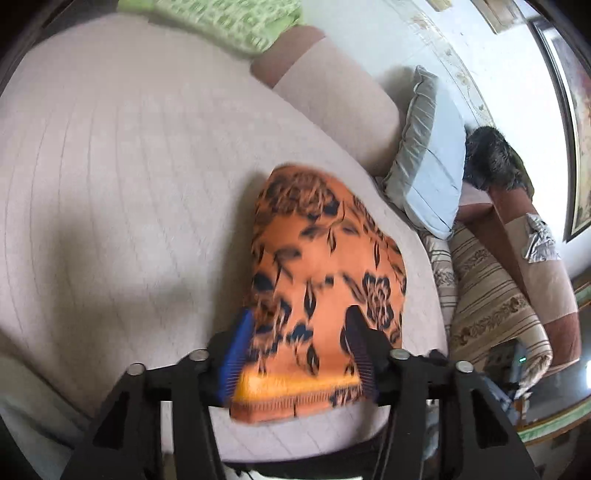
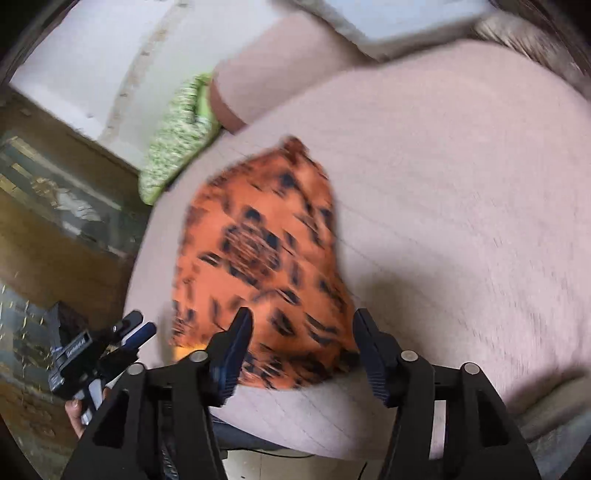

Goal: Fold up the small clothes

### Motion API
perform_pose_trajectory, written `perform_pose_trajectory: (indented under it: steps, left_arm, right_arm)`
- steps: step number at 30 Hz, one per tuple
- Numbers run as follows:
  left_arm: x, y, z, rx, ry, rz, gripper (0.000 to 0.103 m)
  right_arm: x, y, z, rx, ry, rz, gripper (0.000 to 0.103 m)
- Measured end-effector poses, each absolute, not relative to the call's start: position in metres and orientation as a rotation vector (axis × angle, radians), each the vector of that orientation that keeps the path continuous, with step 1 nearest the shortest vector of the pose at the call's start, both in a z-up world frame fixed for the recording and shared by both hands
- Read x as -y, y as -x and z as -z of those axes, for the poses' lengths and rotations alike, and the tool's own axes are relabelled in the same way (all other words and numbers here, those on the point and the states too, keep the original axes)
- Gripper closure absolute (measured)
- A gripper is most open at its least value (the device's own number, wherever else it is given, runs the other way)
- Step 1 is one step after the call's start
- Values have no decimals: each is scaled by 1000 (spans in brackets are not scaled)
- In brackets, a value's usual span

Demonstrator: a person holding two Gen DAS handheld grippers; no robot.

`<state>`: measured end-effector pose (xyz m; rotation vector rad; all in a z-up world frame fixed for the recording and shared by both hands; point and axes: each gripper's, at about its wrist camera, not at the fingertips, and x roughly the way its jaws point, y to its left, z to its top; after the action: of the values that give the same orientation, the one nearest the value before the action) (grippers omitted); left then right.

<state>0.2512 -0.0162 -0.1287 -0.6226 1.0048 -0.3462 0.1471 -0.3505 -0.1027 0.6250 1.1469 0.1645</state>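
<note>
Now the orange garment (image 1: pixel 325 280) with its dark flower print lies folded into a compact packet on the pale quilted cushion (image 1: pixel 129 177) of a sofa, near the cushion's front edge. Seen from the left wrist, the left tool (image 1: pixel 301 317) hangs just above the packet's near end, its fingers parted, one at each side of the cloth; the pads do not appear to press on it, so the tool is released. From the right wrist, the right tool (image 2: pixel 303 321) also stands spread wide over the near edge of the orange garment (image 2: pixel 258 254), gripping nothing. Both views are blurred. In the right wrist view the left tool (image 2: pixel 135 328) shows at the lower left, held in a hand (image 2: pixel 75 415), off the cushion's left edge. A green patterned pillow (image 1: pixel 229 22) sits at the far end of the cushion, and a light blue pillow (image 1: pixel 432 173) leans just beyond its right side, beside a striped cloth (image 1: pixel 487 291).
</note>
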Motion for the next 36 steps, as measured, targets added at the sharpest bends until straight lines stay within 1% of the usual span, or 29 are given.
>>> perform_pose_trajectory:
  steps: [1,4,7,8,11,13,14,15,17,19,22,26,28,29,30,31,32,33,34,36]
  left_arm:
    - [18,-262,126,-1015,602,341,50]
    - [23,-297,122,-1048,580,312,50]
    - [36,-346,116,-1062,544,320,50]
    - [41,-359,117,-1069,540,324,50]
    - [48,-391,136,-1096,564,354,50]
    - [49,-400,160,-1117,581,387,50]
    - [45,-399,174,-1123,590,382,43]
    - [42,-401,187,-1136,625,366,38]
    - [33,-406,200,-1175,775,418,37]
    - [28,-414,202,-1187,805,414,38]
    - [28,-423,212,-1217,818,424,32]
    - [22,-426,233,-1246,948,452,27]
    - [25,-429,243,-1260,984,458,28]
    - [26,-432,249,-1257,1001,454,33]
    - [29,-434,251,-1249,984,449,39]
    - [31,-432,248,-1243,947,449,45]
    - [33,-431,242,-1231,900,446,49]
    - [34,-429,238,-1221,894,450,50]
    - [33,-427,234,-1212,921,455,52]
    - [31,-425,219,-1176,924,483,53]
  right_arm:
    - [350,-155,100,-1140,-610,-165,27]
    - [351,-195,95,-1132,-569,-146,27]
    - [362,-238,104,-1136,-618,-156,26]
    - [361,-251,109,-1138,-641,-166,24]
    - [364,-291,134,-1143,-671,-182,19]
    - [361,-297,157,-1182,-678,-237,19]
    - [360,-296,165,-1191,-684,-262,19]
    - [361,-293,182,-1234,-684,-257,21]
    - [363,-292,206,-1339,-710,-233,20]
    - [370,-298,219,-1370,-796,-249,20]
    - [373,-305,229,-1388,-870,-294,18]
    - [374,-300,237,-1418,-933,-308,20]
    - [373,-298,241,-1416,-940,-315,20]
    - [372,-299,241,-1413,-937,-317,23]
    - [368,-300,240,-1408,-925,-325,31]
    - [368,-300,240,-1407,-943,-353,65]
    - [365,-300,240,-1408,-966,-364,71]
    - [363,-300,236,-1390,-936,-350,72]
    - [362,-299,231,-1372,-917,-358,77]
    - [365,-301,210,-1301,-896,-384,79]
